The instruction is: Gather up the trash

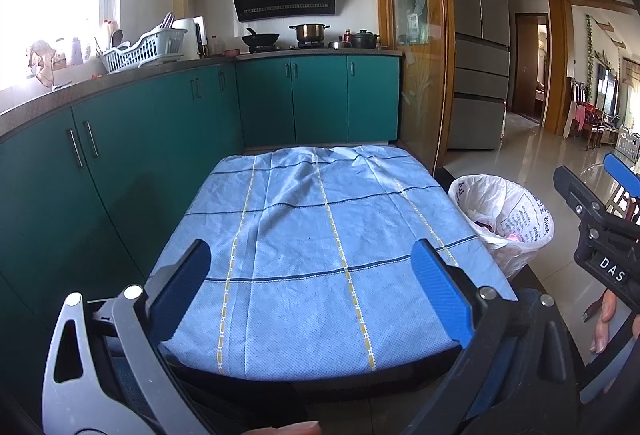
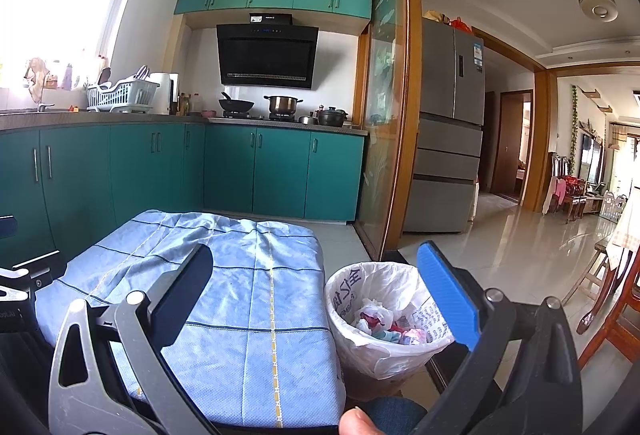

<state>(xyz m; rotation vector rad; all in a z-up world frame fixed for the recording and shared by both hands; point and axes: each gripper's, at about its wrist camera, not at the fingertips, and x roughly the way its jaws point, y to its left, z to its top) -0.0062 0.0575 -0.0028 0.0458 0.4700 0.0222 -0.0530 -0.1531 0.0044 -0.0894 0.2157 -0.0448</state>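
Observation:
A small table covered by a blue checked cloth point(image 1: 320, 235) lies in front of me; it also shows in the right wrist view point(image 2: 240, 299). No trash shows on the cloth. A bin lined with a white plastic bag point(image 2: 384, 319) stands at the table's right side and holds crumpled wrappers and tissue point(image 2: 380, 323); it also shows in the left wrist view point(image 1: 508, 219). My left gripper point(image 1: 312, 275) is open and empty above the table's near edge. My right gripper point(image 2: 316, 283) is open and empty, over the gap between table and bin; it shows from the side in the left wrist view point(image 1: 600, 211).
Teal kitchen cabinets point(image 1: 120, 155) run along the left and far walls, with a dish rack point(image 1: 144, 49), a wok and pots on the counter. A glass sliding door point(image 1: 420, 55) and a fridge point(image 1: 480, 47) stand at right. Tiled floor point(image 2: 520, 247) leads to the living room.

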